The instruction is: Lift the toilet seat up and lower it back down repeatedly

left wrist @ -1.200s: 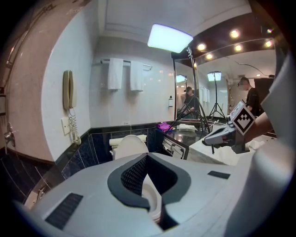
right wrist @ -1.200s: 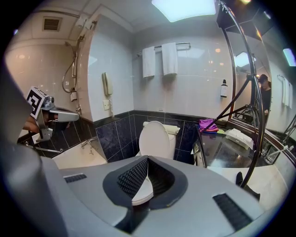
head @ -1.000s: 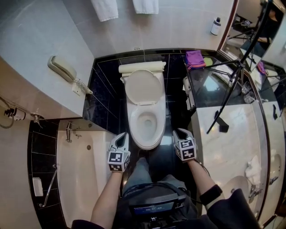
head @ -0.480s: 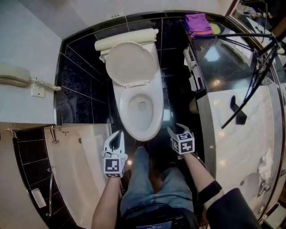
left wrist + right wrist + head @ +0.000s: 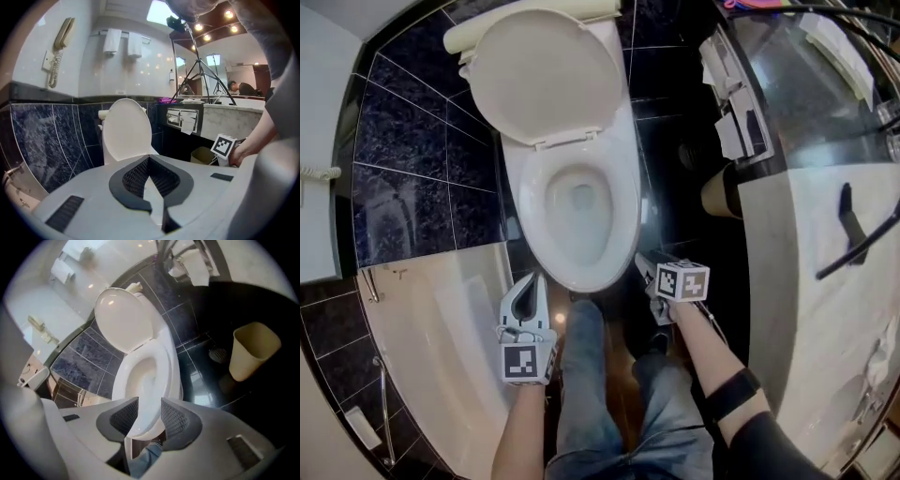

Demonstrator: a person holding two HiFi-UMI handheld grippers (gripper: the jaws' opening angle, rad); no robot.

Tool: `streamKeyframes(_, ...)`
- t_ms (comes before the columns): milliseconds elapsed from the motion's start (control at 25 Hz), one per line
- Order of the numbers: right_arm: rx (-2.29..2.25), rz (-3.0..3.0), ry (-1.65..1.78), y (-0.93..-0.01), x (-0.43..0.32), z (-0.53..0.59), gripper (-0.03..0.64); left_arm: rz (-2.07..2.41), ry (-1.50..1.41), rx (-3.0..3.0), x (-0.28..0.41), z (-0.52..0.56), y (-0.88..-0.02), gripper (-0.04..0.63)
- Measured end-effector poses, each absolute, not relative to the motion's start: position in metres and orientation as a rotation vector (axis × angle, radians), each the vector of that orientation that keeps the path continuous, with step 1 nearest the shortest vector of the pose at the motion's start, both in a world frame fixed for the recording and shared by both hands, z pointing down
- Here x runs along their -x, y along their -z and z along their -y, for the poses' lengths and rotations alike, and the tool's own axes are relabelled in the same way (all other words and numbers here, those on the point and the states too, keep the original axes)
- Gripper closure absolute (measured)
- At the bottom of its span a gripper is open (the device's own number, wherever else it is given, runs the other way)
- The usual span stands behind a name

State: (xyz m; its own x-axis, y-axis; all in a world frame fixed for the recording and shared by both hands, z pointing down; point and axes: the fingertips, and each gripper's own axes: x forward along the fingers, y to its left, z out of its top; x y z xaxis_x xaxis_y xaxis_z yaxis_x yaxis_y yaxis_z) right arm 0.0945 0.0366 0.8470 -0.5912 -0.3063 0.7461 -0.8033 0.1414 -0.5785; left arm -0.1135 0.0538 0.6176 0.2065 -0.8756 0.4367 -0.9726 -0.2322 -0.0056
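Note:
The white toilet has its lid (image 5: 546, 80) standing up against the tank, and the seat (image 5: 623, 211) lies flat on the bowl. My left gripper (image 5: 525, 295) hovers just off the bowl's front left; in the left gripper view its jaws (image 5: 149, 159) meet at the tips with nothing between them. My right gripper (image 5: 645, 270) is beside the bowl's front right. Its jaws (image 5: 150, 404) have just been opening. They stand apart with the seat's front edge (image 5: 143, 425) showing in the gap, and the pads do not press on it.
A bathtub (image 5: 431, 347) lies to the left and a stone vanity (image 5: 834, 281) to the right. A beige bin (image 5: 719, 192) and paper holders (image 5: 731, 103) sit between toilet and vanity. The person's jeans leg (image 5: 586, 394) is just before the bowl.
The head view has dropped much closer to the toilet. Both grippers have sunk to the level of the bowl's front, and the right one has rolled over.

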Motion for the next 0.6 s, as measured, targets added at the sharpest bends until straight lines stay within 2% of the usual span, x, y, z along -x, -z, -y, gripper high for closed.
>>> streamKeyframes(200,-1.140,1.899,-1.709,-0.894,-0.089,-0.030,0.448,1.714,-0.539,-2.224,0.115,-0.057,-0.649,0.604)
streamKeyframes(480,-1.160,1.808,-1.837,-0.938,-0.074,-0.027,0.448,1.696,-0.560,-2.201,0.131,-0.058,-0.676,0.604)
streamKeyframes(600,-1.175,1.808,-1.920,-0.939,-0.068,-0.022,0.495,1.686,-0.563,-2.184,0.136,-0.058,-0.686,0.604)
